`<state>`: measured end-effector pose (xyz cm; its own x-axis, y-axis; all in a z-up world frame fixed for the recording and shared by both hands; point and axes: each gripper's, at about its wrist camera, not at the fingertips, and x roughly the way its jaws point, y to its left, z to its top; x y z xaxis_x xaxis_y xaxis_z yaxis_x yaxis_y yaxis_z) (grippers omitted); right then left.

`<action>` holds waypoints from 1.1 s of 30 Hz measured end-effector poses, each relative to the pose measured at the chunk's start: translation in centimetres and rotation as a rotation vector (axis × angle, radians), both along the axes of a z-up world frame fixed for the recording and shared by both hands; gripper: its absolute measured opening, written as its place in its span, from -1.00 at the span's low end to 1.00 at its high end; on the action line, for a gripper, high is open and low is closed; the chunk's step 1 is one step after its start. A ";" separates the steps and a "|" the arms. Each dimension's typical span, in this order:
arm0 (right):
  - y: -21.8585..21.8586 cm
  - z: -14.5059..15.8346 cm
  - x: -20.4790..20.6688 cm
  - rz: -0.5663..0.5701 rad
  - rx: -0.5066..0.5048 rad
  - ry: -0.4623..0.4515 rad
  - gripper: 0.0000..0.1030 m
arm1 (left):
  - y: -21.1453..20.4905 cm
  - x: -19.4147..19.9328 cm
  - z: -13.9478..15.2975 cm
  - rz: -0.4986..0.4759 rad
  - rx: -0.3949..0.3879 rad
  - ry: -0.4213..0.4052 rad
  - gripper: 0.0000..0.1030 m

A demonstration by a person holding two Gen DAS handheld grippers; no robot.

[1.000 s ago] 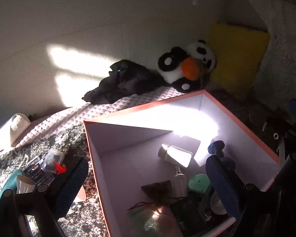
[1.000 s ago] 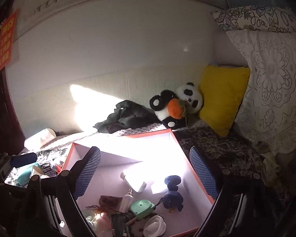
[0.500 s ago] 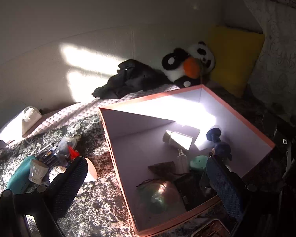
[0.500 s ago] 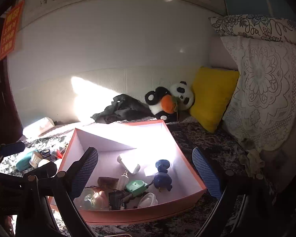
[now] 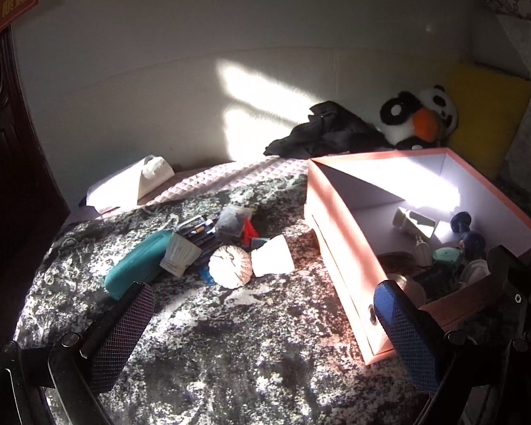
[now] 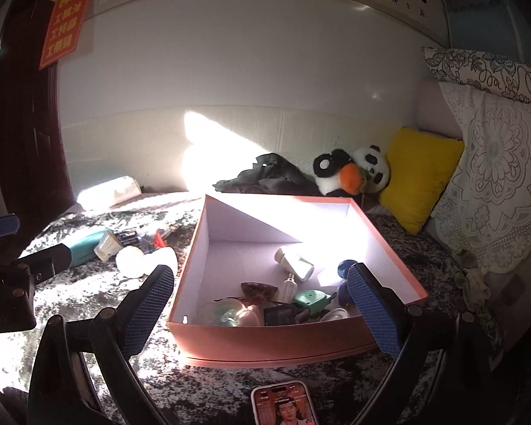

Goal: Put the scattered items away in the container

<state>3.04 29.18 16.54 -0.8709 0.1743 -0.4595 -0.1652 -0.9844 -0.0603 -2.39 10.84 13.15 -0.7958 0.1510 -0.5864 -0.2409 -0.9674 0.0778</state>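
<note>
The scattered items lie on the dark patterned bedspread: a teal case (image 5: 134, 269), a paper cup (image 5: 180, 253), a ball of twine (image 5: 230, 265), a white cup (image 5: 272, 255), a battery pack (image 5: 198, 228) and a clear tub (image 5: 233, 221). To their right stands the pink box (image 5: 336, 248), holding a white bottle (image 6: 293, 258), a blue dumbbell (image 6: 343, 269), a teal gadget (image 6: 309, 297) and more. My left gripper (image 5: 265, 329) is open and empty, a little in front of the pile. My right gripper (image 6: 260, 308) is open and empty, in front of the box's near wall (image 6: 265, 340).
A phone (image 6: 283, 403) lies on the bedspread just before the box. Behind it are a dark garment (image 6: 265, 177), a panda plush (image 6: 354, 173) and a yellow pillow (image 6: 417, 180). A tissue pack (image 5: 152, 173) sits at the back left, with a dark door at the far left.
Both grippers have drawn back from over the box. The left view has swung left, so the scattered pile is now in its middle. The phone has come into the right view.
</note>
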 end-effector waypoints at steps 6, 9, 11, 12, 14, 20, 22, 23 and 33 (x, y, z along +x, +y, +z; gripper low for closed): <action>-7.4 -1.6 -1.1 0.107 0.040 -0.017 0.96 | -6.0 -0.3 -2.1 0.104 -0.012 -0.013 0.99; -10.5 -2.9 -2.0 0.144 0.036 -0.032 0.97 | -8.4 -0.8 -3.5 0.145 -0.014 -0.028 0.99; -12.2 -3.9 -2.7 0.157 0.036 -0.050 0.97 | -9.6 -1.3 -4.7 0.169 -0.014 -0.040 0.99; -12.9 -4.5 -3.1 0.161 0.038 -0.058 0.97 | -10.1 -1.6 -5.3 0.181 -0.014 -0.044 0.99; -14.2 -5.6 -3.9 0.165 0.041 -0.074 0.97 | -11.0 -2.2 -6.7 0.203 -0.011 -0.052 0.99; -15.1 -8.9 -7.2 0.127 0.013 -0.126 0.97 | -12.5 -4.6 -11.0 0.244 0.009 -0.079 0.99; -14.9 -10.0 -8.3 0.106 -0.005 -0.144 0.97 | -12.7 -5.2 -12.3 0.244 -0.003 -0.077 0.99; -14.7 -10.6 -8.8 0.095 -0.013 -0.152 0.97 | -12.7 -5.5 -13.0 0.244 -0.011 -0.078 0.99; -14.7 -16.1 -13.3 0.015 -0.044 -0.223 0.97 | -13.7 -8.6 -18.4 0.278 -0.039 -0.133 0.99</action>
